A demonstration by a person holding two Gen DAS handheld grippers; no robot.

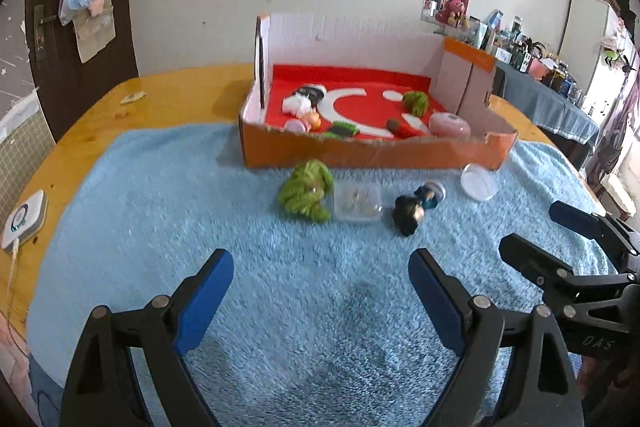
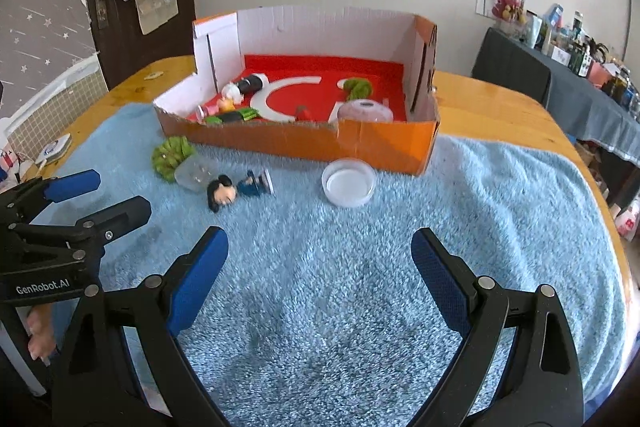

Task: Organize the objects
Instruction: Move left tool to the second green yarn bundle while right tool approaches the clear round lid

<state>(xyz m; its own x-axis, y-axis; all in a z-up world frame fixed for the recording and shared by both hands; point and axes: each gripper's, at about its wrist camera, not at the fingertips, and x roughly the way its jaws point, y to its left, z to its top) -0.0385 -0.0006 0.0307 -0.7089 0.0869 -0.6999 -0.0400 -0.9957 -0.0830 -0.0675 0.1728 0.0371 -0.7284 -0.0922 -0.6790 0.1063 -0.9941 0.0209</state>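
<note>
I have both the left gripper (image 1: 321, 269) and right gripper (image 2: 320, 249) with jaws wide and empty above the blue towel (image 2: 480, 227). The loose figurine (image 2: 236, 189), green plush (image 1: 307, 195) and clear cup (image 2: 349, 182) lie just before the orange box (image 2: 304, 143), presumably awaiting sorting into it.

— Where do the two cameras look from?
— Each rides a gripper, angled down over the blue towel (image 1: 200, 195), facing the orange box (image 2: 304, 143) near the wall.
— What do they share?
— Towel, box, and each other's gripper.
</note>
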